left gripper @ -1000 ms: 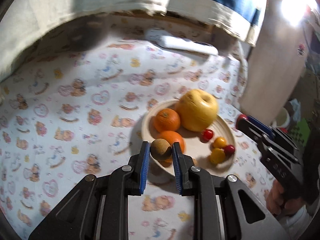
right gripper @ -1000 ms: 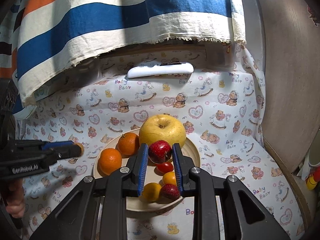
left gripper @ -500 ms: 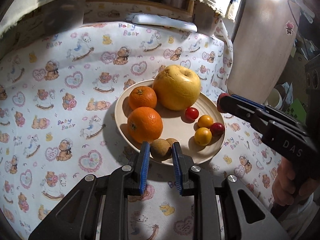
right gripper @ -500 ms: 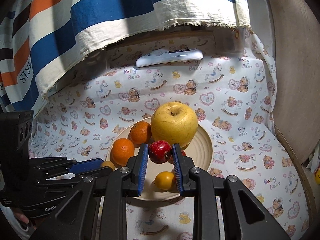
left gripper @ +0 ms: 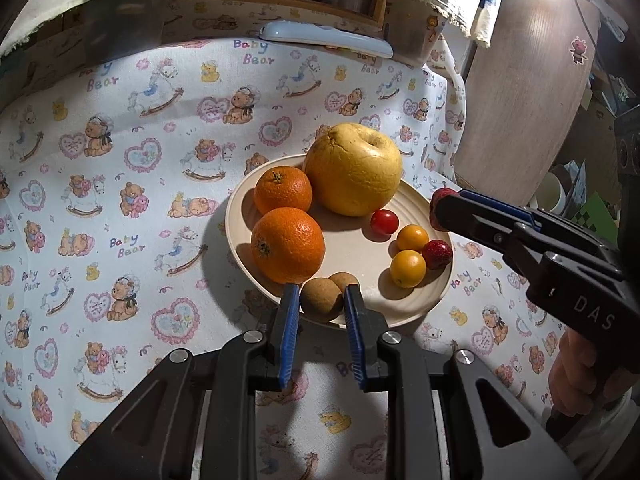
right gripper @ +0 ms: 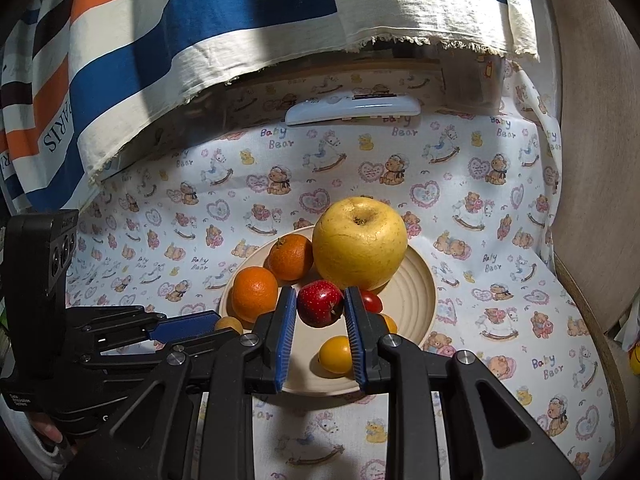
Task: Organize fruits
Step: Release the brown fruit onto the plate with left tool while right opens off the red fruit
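The left gripper point(left gripper: 321, 307) is at the near edge of the beige plate point(left gripper: 416, 308), and between its blue pads sits a brown round fruit point(left gripper: 321, 299); whether the pads press it or only stand beside it I cannot tell, because the fruit seems to rest on the plate rim. A second brown fruit point(left gripper: 345, 280) touches it on the far right side. The right gripper point(right gripper: 320, 307) is clenched on a red strawberry point(right gripper: 320, 303), held above the plate. On the plate lie two oranges point(left gripper: 287, 245), a big yellow apple-like fruit point(left gripper: 354, 174), a red cherry tomato point(left gripper: 384, 222), two yellow small fruits point(left gripper: 408, 268) and another strawberry point(left gripper: 438, 254). A white remote point(right gripper: 354, 109) lies far on the bear-printed cloth point(left gripper: 120, 160).
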Demonstrator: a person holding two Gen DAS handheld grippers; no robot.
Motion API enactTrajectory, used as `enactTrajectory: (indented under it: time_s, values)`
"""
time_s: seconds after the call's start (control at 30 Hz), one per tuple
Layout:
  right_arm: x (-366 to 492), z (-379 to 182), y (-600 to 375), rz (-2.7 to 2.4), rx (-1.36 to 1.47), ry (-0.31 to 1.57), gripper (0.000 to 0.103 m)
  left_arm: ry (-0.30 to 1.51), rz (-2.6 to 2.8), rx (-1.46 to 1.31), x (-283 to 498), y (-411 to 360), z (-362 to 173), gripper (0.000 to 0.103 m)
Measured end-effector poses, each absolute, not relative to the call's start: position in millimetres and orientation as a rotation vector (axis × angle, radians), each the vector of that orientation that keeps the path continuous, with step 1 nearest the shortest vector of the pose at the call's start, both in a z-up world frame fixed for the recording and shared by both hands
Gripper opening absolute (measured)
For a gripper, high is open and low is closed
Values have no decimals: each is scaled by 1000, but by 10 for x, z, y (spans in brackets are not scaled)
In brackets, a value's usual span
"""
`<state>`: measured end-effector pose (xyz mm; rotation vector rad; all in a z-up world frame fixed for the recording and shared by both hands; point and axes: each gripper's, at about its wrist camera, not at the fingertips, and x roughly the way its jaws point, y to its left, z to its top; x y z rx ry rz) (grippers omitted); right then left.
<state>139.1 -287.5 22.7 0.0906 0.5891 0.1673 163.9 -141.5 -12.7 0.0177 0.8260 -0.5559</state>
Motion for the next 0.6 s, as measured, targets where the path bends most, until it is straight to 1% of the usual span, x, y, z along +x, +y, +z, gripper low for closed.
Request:
enactTrajectory:
  time_s: [0.13,0.2,0.27,0.33,0.43,0.47,0.5,0.53,0.57,0.6]
  values:
    - [1389,221,-2869,185,102,593,26,814,-539,26,1631,-1404,-117,22]
    - [1386,199,-2864,187,112,600,26,805,-509,29,1620,-1370,-99,27]
    - [1387,159,-2827,212,117,623,26,789,-479,32,1595,-1288,-76,29]
    - [1379,134,-2756,233,105,636,26,769,-462,40,1567,-1207,-49,33]
    - [1347,106,-2649,243,64,636,26,750,-432,18,1543,-1078,-3,48]
    - [1343,89,-2620,242,54,641,26,745,-424,4,1534,-1033,5,56]
    - [1343,73,-2601,241,47,647,26,733,-415,-7,1517,-986,22,59]
    - [1347,53,-2582,245,43,656,26,719,-407,-5,1495,-964,35,60]
    - [1355,33,-2571,250,42,666,26,695,-393,9,1459,-943,49,64]
    - [1364,13,-2562,254,43,676,26,673,-381,25,1428,-931,59,71]
